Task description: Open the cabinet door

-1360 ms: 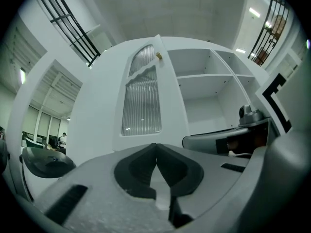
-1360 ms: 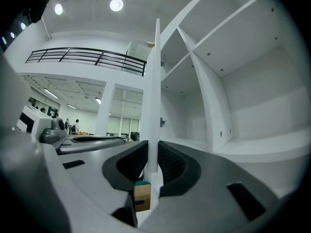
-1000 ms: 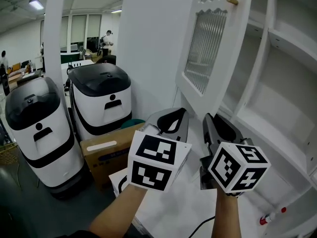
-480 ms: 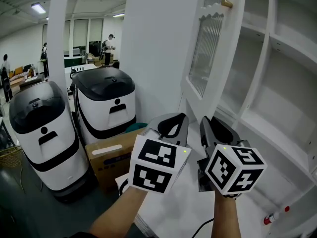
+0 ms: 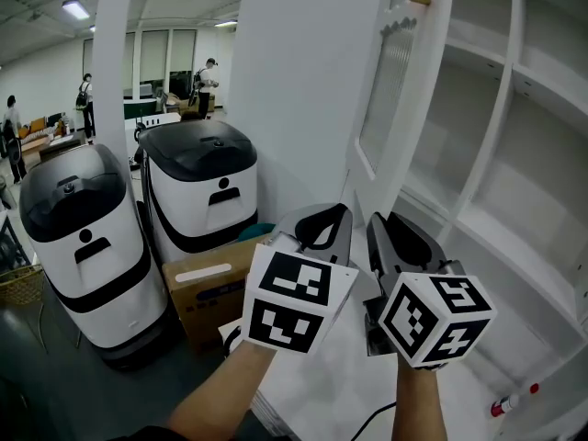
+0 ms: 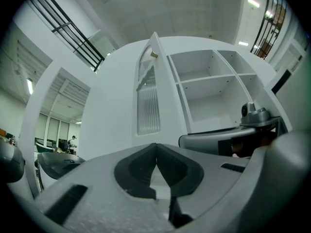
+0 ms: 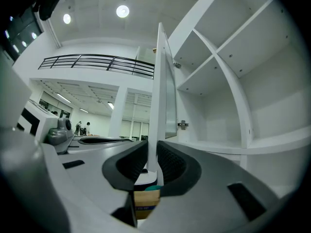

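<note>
**Right gripper** (image 7: 151,155): jaws roughly half apart and clamped on the lower edge of the cabinet door (image 7: 159,81). One dark pad bears on each face of the white panel. In the head view it sits low at the right, with its marker cube toward the camera.

**Left gripper** (image 6: 155,148): clenched, tips meeting, with nothing between them. It touches nothing and rides just beside the right gripper, on the side away from the shelves.

**Cabinet door:** white frame with a ribbed glass pane and a small brass-coloured knob (image 6: 154,55) near its top. It stands swung well clear of the cabinet (image 5: 514,99), close to edge-on in the head view. The bare white compartments behind it are fully exposed.

**Step in hand (judged):** the late part of the swing. The door already looks open, held by its bottom edge rather than by the knob.

**Next move (judged):**
- If more opening is wanted, the right gripper should carry the edge further outward along the door's own arc. The wrist needs to turn with the panel so the pads do not twist off the thin edge.
- Otherwise the right gripper only has to let go and draw back.
- The left gripper need only keep out of the door's path.
</note>
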{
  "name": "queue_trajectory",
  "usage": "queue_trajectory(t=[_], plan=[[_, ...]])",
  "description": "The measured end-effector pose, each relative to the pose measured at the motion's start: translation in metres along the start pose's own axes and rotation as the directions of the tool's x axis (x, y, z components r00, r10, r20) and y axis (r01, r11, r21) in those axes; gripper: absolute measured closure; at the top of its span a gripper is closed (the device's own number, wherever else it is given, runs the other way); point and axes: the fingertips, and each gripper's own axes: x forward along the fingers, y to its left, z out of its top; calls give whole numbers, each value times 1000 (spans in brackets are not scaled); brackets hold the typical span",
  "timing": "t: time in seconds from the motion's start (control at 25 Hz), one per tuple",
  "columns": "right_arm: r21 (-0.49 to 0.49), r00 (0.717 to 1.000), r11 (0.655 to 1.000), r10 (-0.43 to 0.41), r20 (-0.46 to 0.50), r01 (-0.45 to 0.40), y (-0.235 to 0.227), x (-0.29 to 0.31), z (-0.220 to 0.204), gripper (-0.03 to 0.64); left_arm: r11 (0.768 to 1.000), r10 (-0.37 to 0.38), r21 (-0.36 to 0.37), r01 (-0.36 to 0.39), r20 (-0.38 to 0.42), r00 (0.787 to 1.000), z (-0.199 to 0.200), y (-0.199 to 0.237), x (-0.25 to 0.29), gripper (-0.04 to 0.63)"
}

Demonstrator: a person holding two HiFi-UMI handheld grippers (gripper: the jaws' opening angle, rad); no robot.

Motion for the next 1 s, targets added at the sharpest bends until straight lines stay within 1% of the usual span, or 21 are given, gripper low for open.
queue_trajectory(t=[0.16,0.24,0.36,0.56,0.68,1.0], plan=[[5,1000,1000,13,9,-13,8,3,0,546,1000,23,7,-23,1,1000,2,11,-5,581],[10,999,999,37,12,-37,15,6,1,547,999,32,4,-32,0,999,1,18,-8,581],[14,998,998,65,13,-65,27,11,1,546,998,56,20,-56,0,998,1,27,-13,581],[21,996,996,85,25,-85,42,16,3,546,997,74,9,-74,2,997,4,41,-24,581],[15,995,995,100,26,-101,51,22,3,545,995,98,17,-98,5,995,5,51,-29,581],[-28,992,992,124,25,-123,81,44,2,545,990,143,8,-143,5,990,2,84,-43,581]])
